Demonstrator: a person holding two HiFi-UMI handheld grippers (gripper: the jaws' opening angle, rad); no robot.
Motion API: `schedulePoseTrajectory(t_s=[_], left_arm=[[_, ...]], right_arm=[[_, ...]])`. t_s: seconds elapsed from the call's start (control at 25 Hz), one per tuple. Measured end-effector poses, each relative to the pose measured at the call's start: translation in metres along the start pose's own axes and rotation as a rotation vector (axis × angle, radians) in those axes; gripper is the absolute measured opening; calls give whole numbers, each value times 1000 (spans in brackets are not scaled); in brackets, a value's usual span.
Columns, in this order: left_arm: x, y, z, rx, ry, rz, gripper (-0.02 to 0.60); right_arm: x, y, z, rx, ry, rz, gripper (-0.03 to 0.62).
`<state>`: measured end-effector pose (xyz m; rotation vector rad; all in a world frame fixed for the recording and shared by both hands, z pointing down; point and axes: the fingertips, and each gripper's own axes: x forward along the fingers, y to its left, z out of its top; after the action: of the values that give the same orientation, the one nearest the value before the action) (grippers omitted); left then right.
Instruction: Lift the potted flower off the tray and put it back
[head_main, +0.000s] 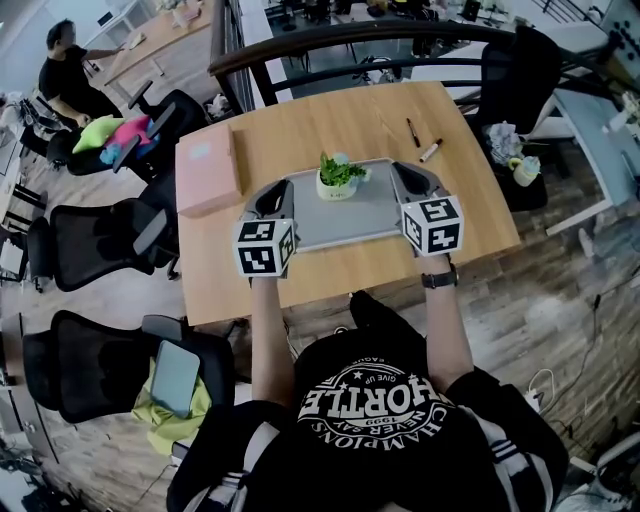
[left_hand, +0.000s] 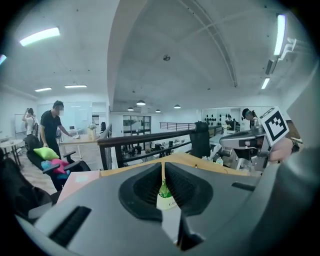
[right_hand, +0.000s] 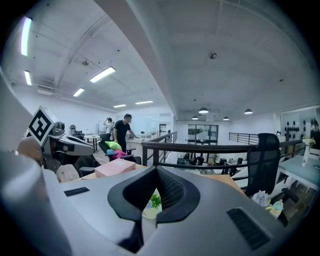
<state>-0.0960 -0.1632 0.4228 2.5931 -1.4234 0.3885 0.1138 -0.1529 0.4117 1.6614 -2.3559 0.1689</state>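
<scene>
A small white pot with a green plant (head_main: 337, 180) stands at the back of a grey tray (head_main: 350, 218) over the wooden table (head_main: 470, 200). My left gripper (head_main: 284, 192) is shut on the tray's left rim and my right gripper (head_main: 400, 172) on its right rim, so the tray hangs between them. In the left gripper view the jaws (left_hand: 163, 167) meet at the tips, and the pot (left_hand: 166, 199) shows through the gap below them. The right gripper view shows the same: jaws (right_hand: 155, 172) closed, with the pot (right_hand: 151, 207) behind them.
A pink box (head_main: 208, 170) lies on the table left of the tray. A pen (head_main: 413, 131) and a marker (head_main: 431, 150) lie at the back right. Black office chairs (head_main: 100, 240) stand to the left, a dark railing (head_main: 330, 40) runs behind the table, and a person (head_main: 65, 75) is at the far left.
</scene>
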Motion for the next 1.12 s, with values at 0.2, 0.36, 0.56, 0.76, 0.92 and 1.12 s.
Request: schedulePoseTrajectory(t_s=[0.2, 0.36, 0.56, 0.76, 0.92, 1.12], left_arm=[[-20, -3, 13, 4, -93, 20, 37], [-38, -9, 19, 5, -183, 16, 32], [-57, -21, 19, 44, -272, 13, 28], [-68, -36, 4, 34, -283, 15, 28], [-71, -52, -3, 13, -284, 8, 28], [-58, -66, 4, 25, -281, 25, 28]], right_arm=[[-15, 18, 10, -9, -31, 54, 18], [-30, 20, 16, 0, -74, 8, 18], [-51, 14, 18, 13, -127, -63, 18], [-69, 18, 1, 25, -115, -77, 18], [-81, 18, -10, 7, -95, -68, 18], [-77, 4, -9, 28, -112, -35, 18]])
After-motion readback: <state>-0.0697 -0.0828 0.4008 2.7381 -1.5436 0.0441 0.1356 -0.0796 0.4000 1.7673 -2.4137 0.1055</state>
